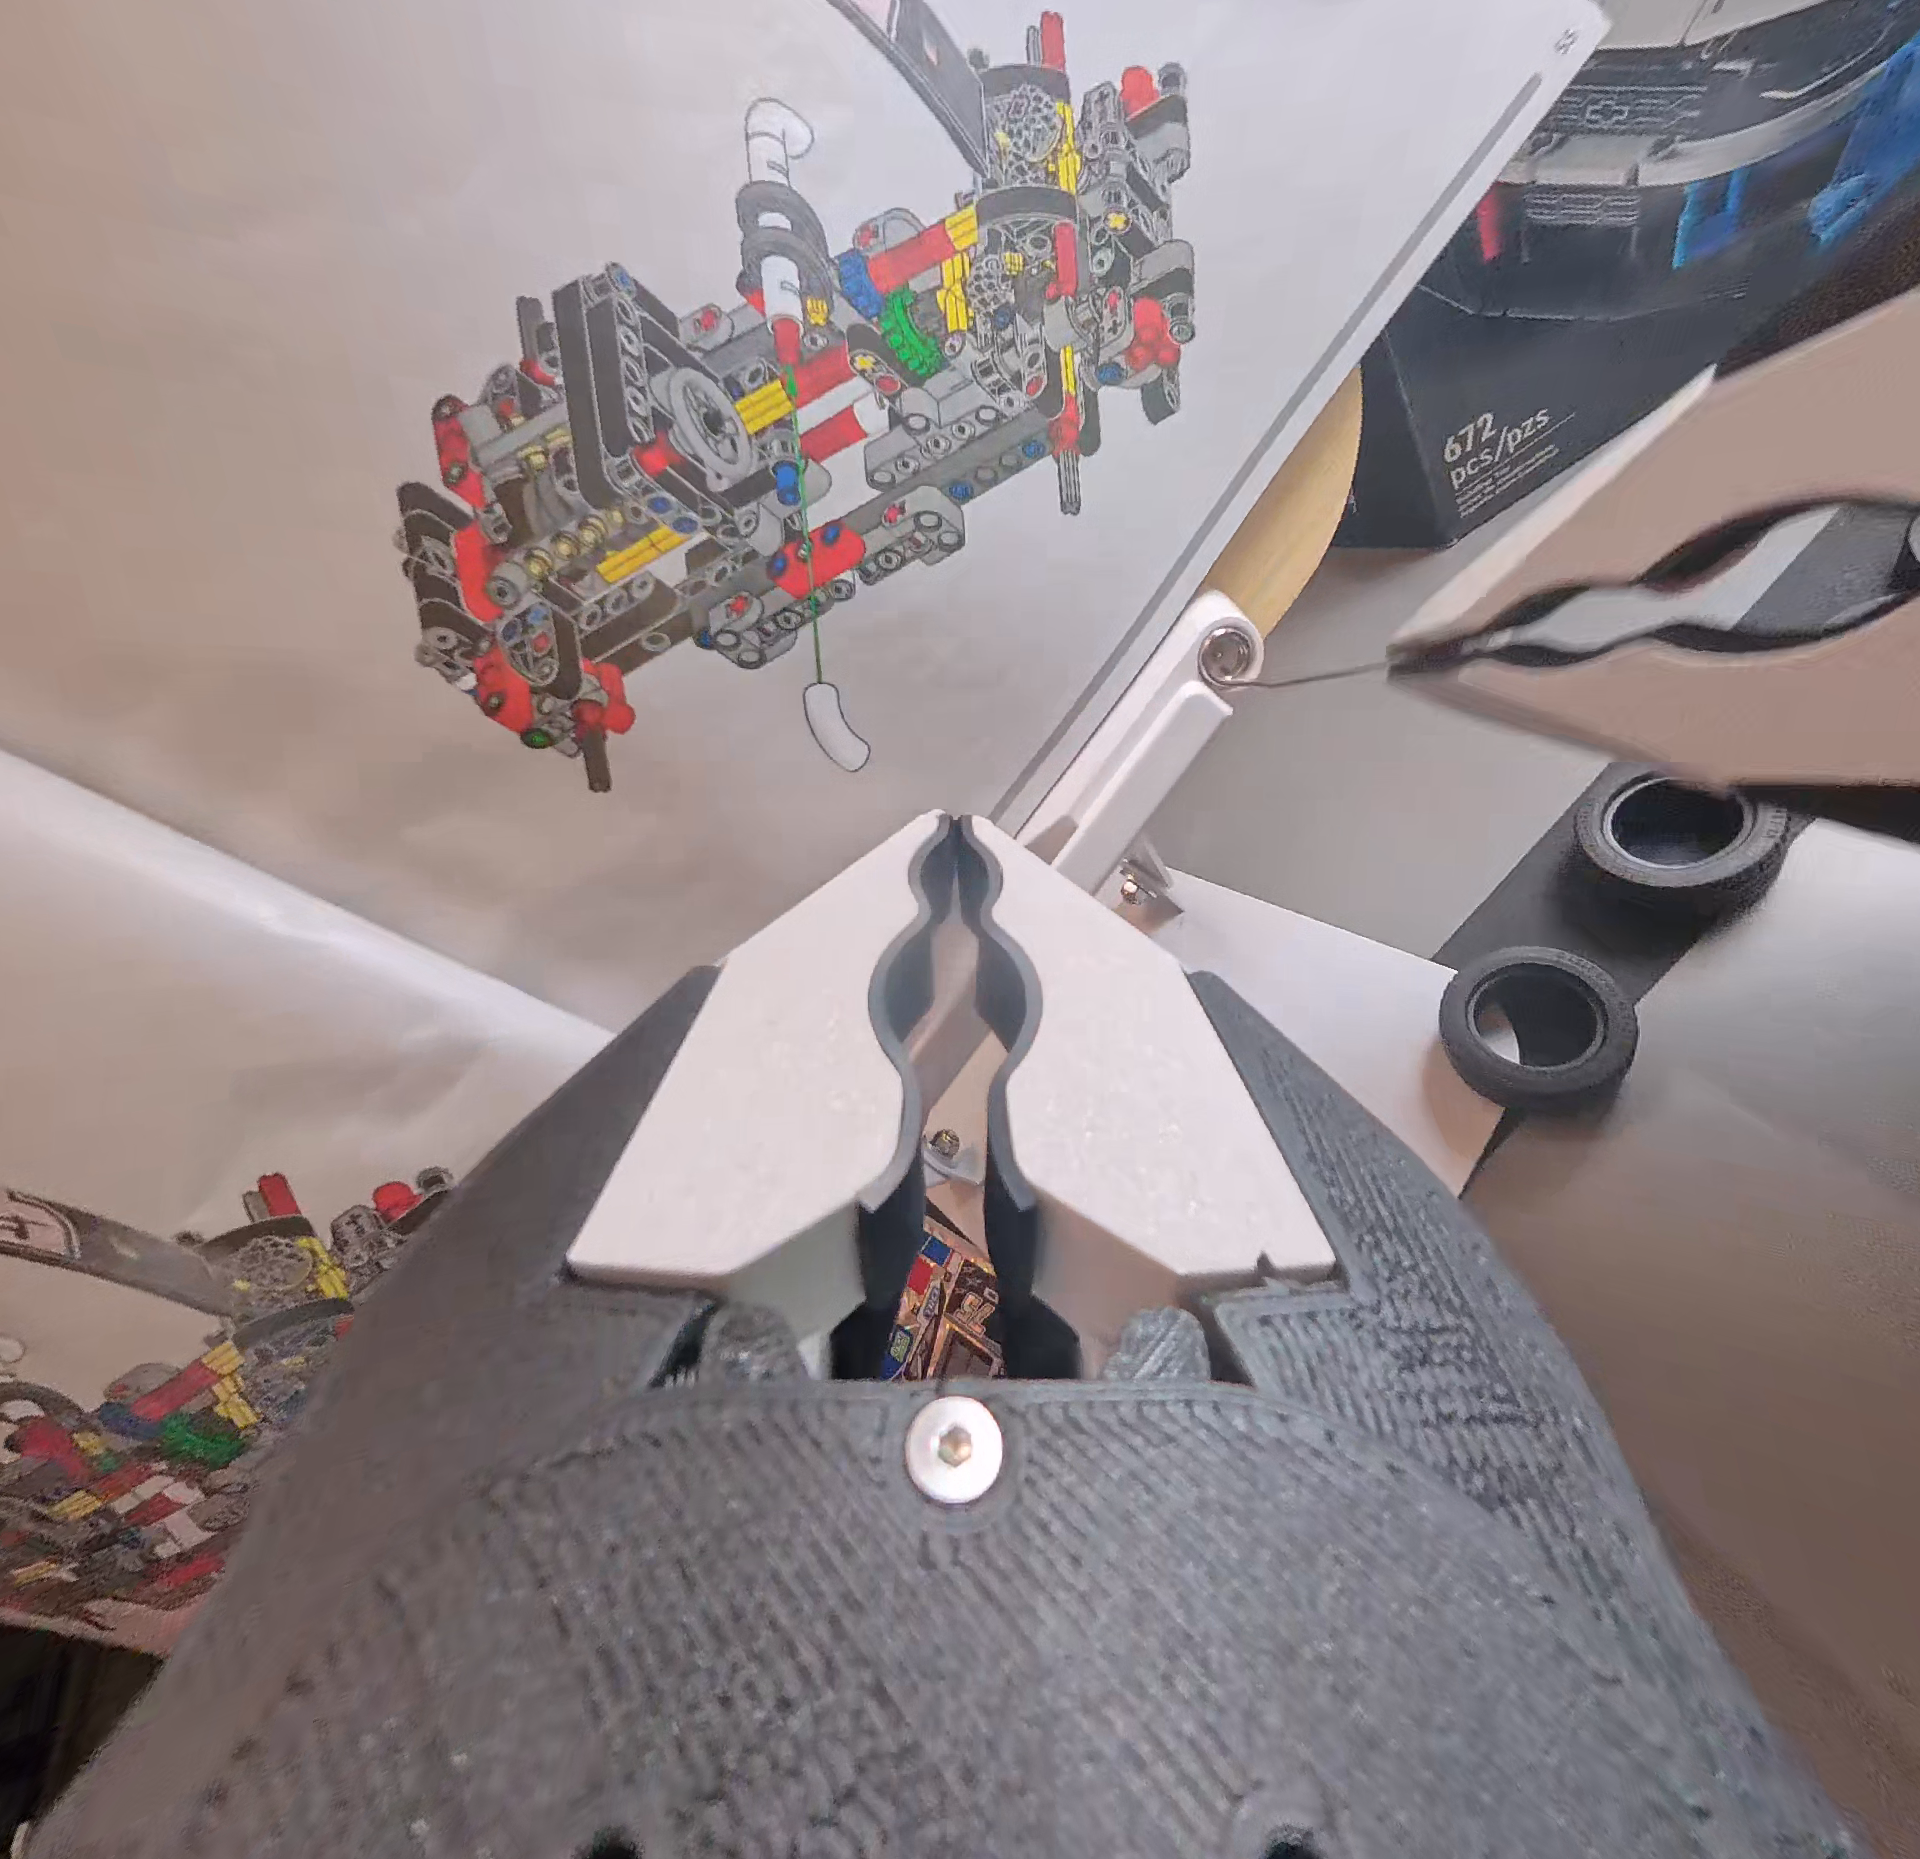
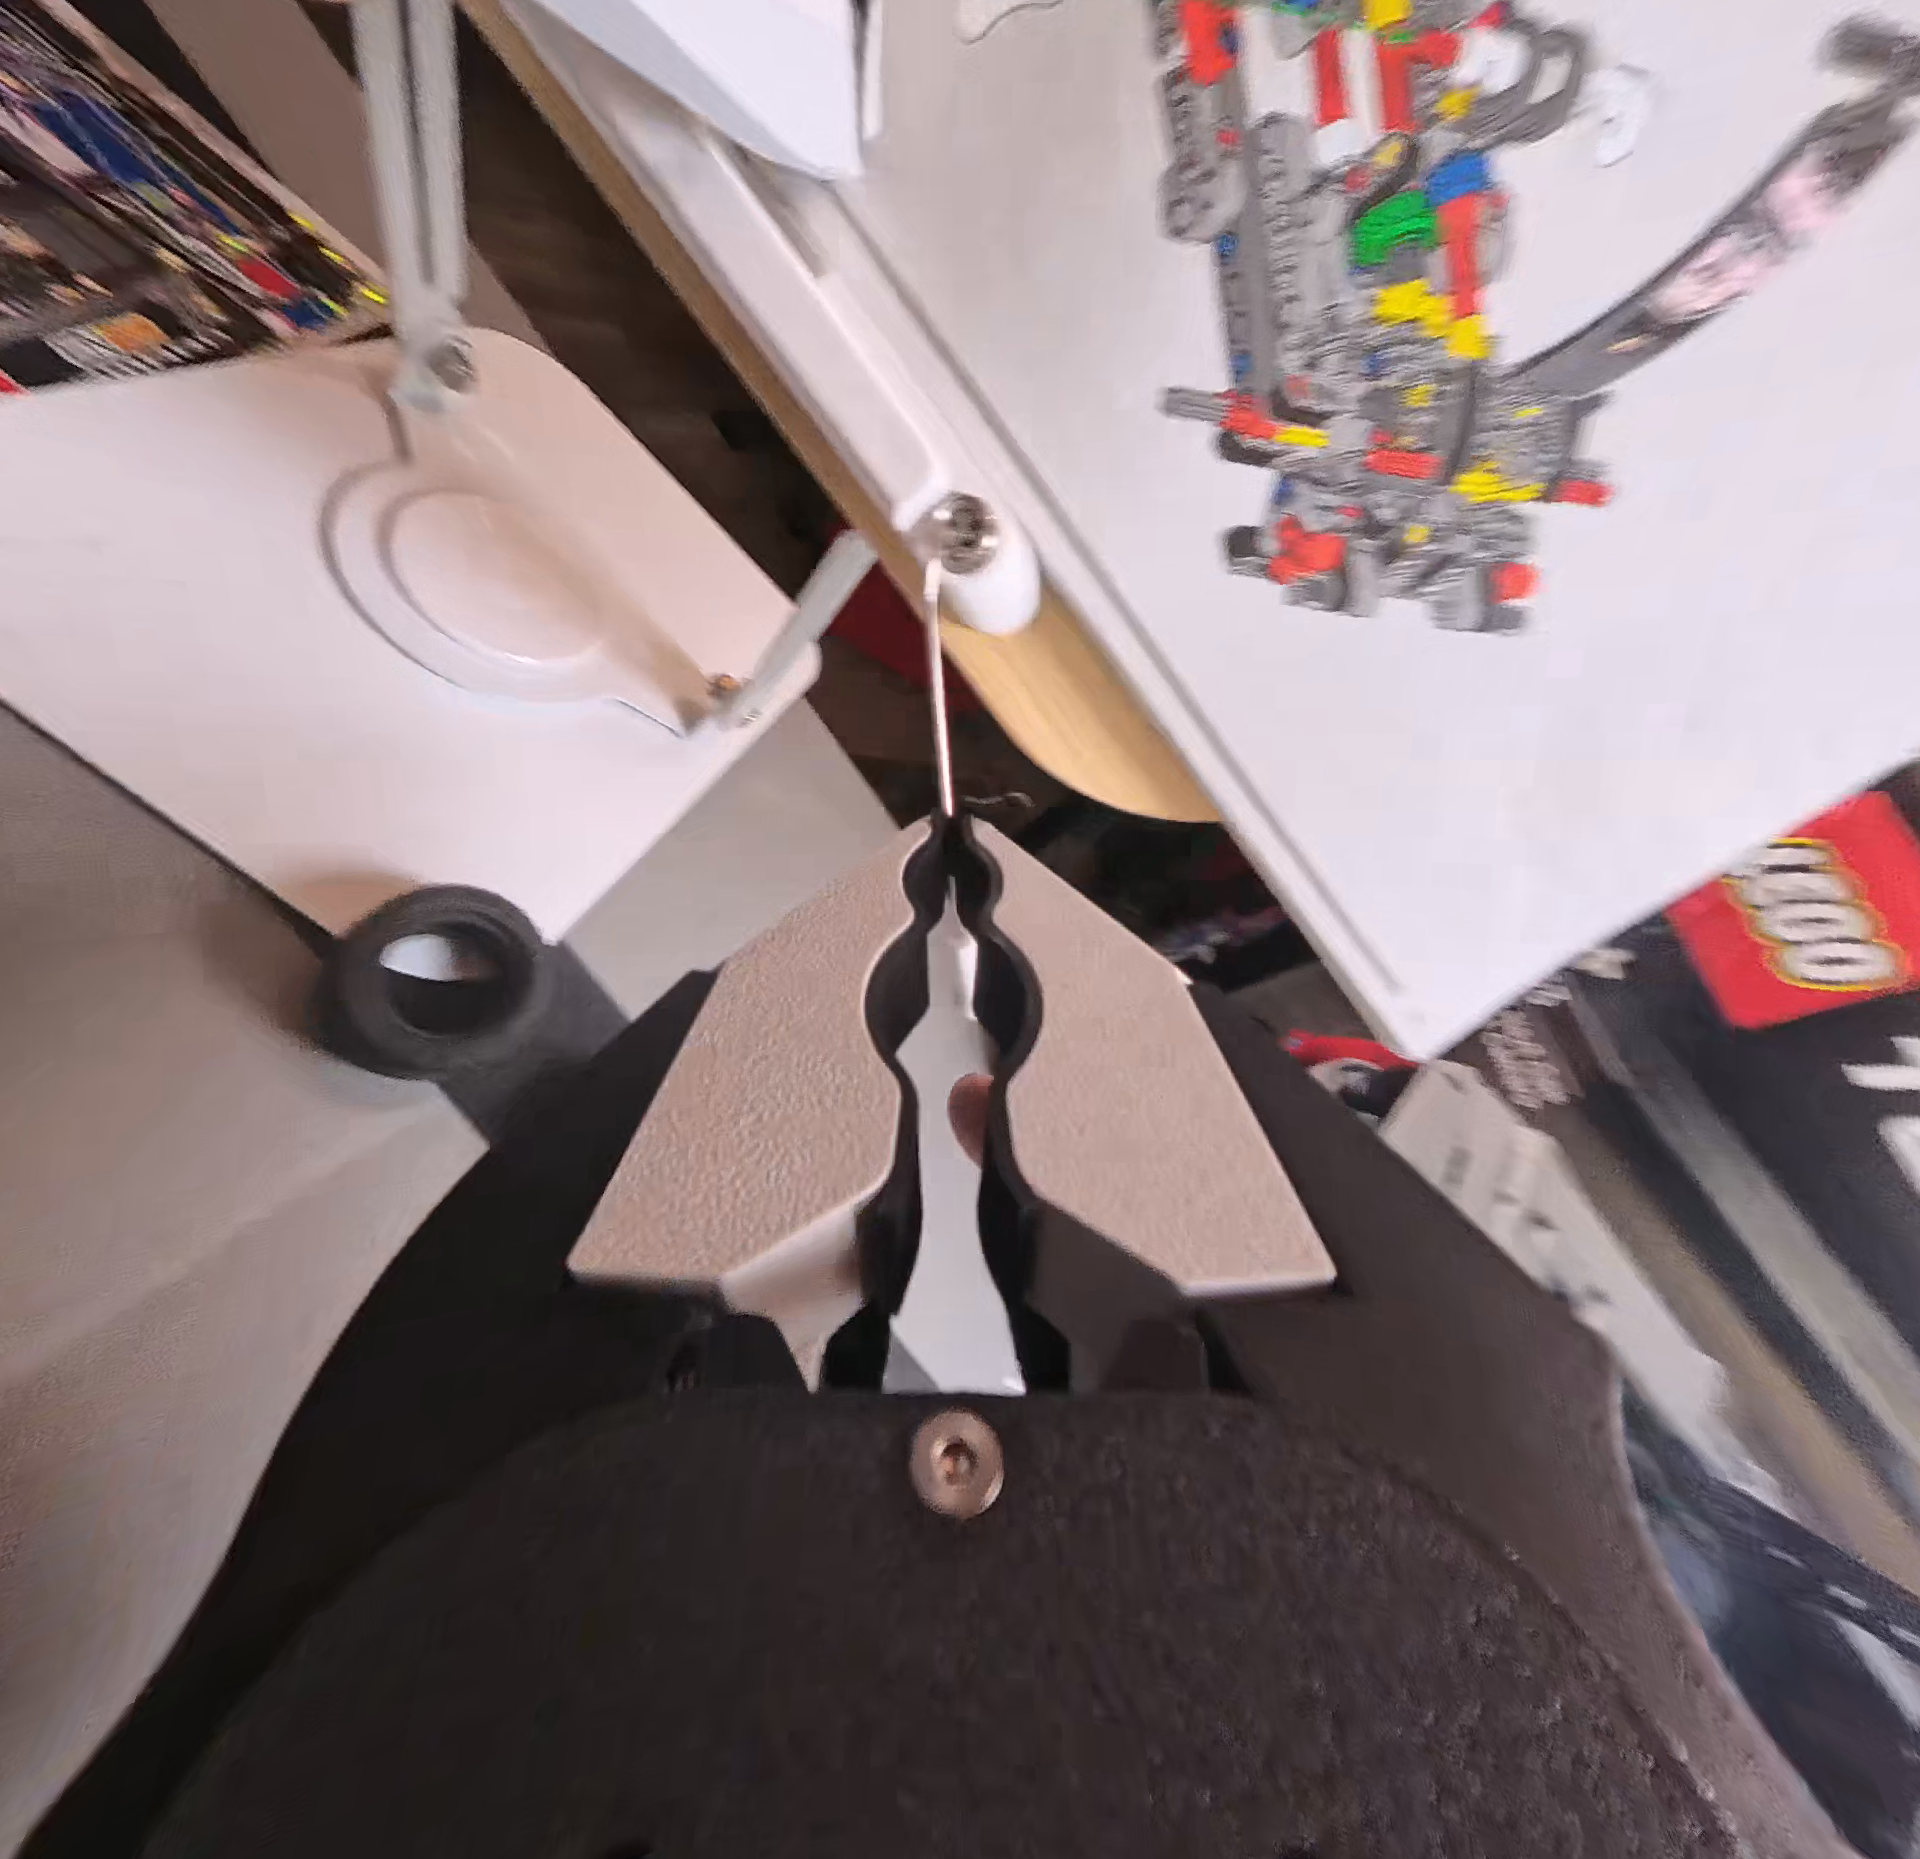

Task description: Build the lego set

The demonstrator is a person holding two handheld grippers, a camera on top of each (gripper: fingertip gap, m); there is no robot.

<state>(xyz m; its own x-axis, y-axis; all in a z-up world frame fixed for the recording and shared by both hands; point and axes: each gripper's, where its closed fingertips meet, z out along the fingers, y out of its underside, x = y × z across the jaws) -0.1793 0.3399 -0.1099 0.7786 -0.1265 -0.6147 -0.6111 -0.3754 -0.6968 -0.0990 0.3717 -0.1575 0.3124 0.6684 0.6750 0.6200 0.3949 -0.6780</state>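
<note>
Thin wire arm (image 2: 940, 687) of the book stand (image 2: 831, 251), nipped in the closed right claw (image 2: 951, 822); left claw (image 1: 956, 822) pinched on nothing, below the picture page (image 1: 727, 407).

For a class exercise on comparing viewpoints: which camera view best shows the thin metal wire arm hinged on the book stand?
The right wrist view: the wire arm runs in full from its hinge screw into the closed right gripper. The left wrist view shows it only as a short, faint line at the right gripper's tips.

Writing we see, none repeated here

Right of the instruction page (image 1: 1039, 583) we see a black box (image 1: 1496, 459) with white print. Below the page in the right wrist view, we see a red logo patch (image 2: 1808, 926) with yellow-edged letters on another box.
</note>
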